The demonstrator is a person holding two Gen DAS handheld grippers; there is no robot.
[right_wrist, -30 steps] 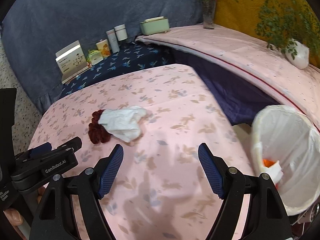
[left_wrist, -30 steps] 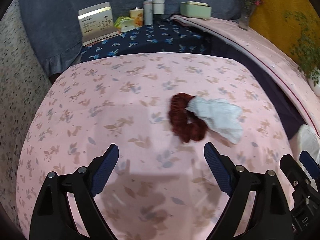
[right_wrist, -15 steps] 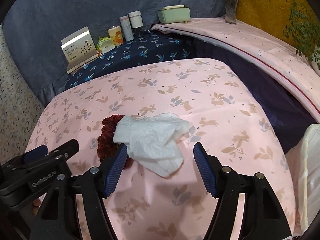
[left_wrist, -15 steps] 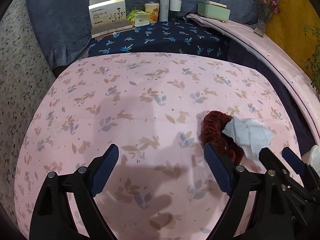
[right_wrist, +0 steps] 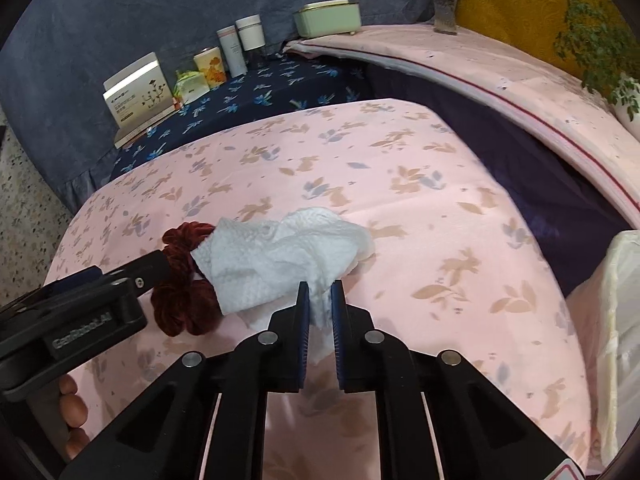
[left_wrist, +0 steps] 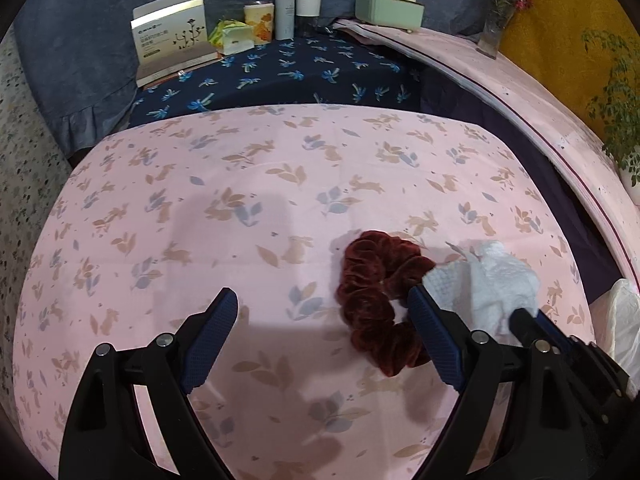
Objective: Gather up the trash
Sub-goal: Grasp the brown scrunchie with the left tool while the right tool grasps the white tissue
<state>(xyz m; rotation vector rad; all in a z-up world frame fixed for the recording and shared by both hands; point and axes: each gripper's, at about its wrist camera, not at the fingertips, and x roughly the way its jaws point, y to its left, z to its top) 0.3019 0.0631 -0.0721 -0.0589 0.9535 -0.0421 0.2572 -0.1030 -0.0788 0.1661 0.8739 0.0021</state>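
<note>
The pink rabbit-and-leaf cloth (right_wrist: 440, 208) covers the tabletop and fills most of both views; its near edge is cut off by the frame. Behind it lies a navy floral cloth (left_wrist: 304, 76) carrying a white box (left_wrist: 172, 36) with a plant drawing and small print too fine to read, a yellow-flowered tin (left_wrist: 260, 24), two pale cylinders (left_wrist: 298, 8) and a mint-green case (left_wrist: 390, 10). At the right edge a white bin liner (right_wrist: 624, 320) shows only in part.

The left hand-held gripper (left_wrist: 324, 340) hovers low over the cloth with its blue-padded fingers spread wide and nothing between them. In the right wrist view its black body bears raised lettering that appears to read "GenRobot.AI", and bare fingertips of the holding hand (right_wrist: 74, 412) show below it.

The crumpled white paper towel (right_wrist: 280, 260) lies on the pink cloth near its middle, its long axis running roughly left to right, the left end draped over a dark red scrunchie (right_wrist: 180, 288) and hiding part of it. The scrunchie's loop sits just beside the left gripper's right finger.

The right hand-held gripper (right_wrist: 320, 308) has its fingers drawn narrow, pinching the towel's near lower edge; the towel's bulk rests on the cloth.
</note>
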